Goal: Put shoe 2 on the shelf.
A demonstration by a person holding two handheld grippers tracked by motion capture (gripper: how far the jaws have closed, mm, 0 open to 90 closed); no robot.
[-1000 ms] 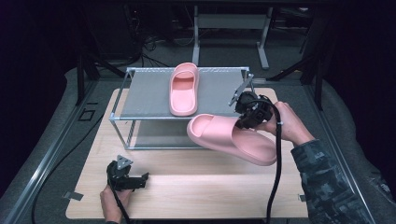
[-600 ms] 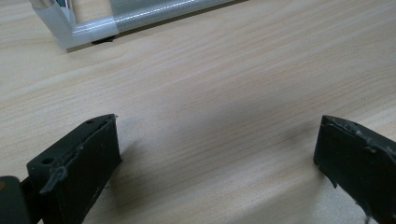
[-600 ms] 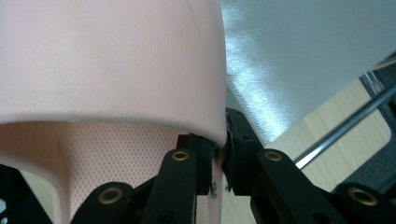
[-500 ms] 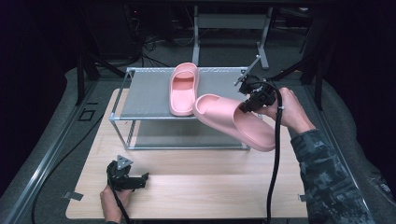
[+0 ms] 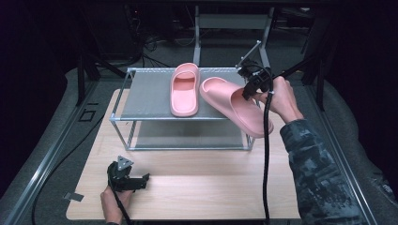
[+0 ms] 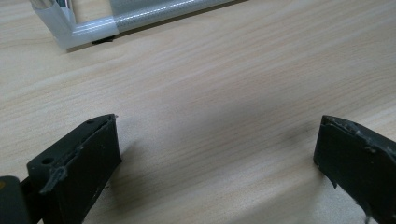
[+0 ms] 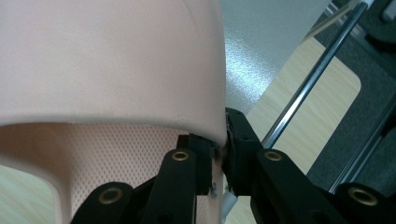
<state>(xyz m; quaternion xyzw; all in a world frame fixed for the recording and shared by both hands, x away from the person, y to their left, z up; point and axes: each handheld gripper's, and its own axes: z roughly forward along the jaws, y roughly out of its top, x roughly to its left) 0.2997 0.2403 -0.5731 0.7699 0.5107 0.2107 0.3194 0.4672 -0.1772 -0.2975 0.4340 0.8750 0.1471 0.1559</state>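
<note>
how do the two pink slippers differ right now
The slipper on the rack lies flat on the top shelf, untouched; the held slipper hangs tilted over the shelf's right edge, its strap pinched by the right gripper. One points straight back, the other sits askew. Both share colour and shape.

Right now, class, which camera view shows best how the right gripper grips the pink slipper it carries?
The right gripper view: the right gripper has its jaws pinched on the edge of the slipper's strap. The high view shows the whole carried slipper tilted over the rack, the grip small. The left gripper view shows table and a rack corner.
</note>
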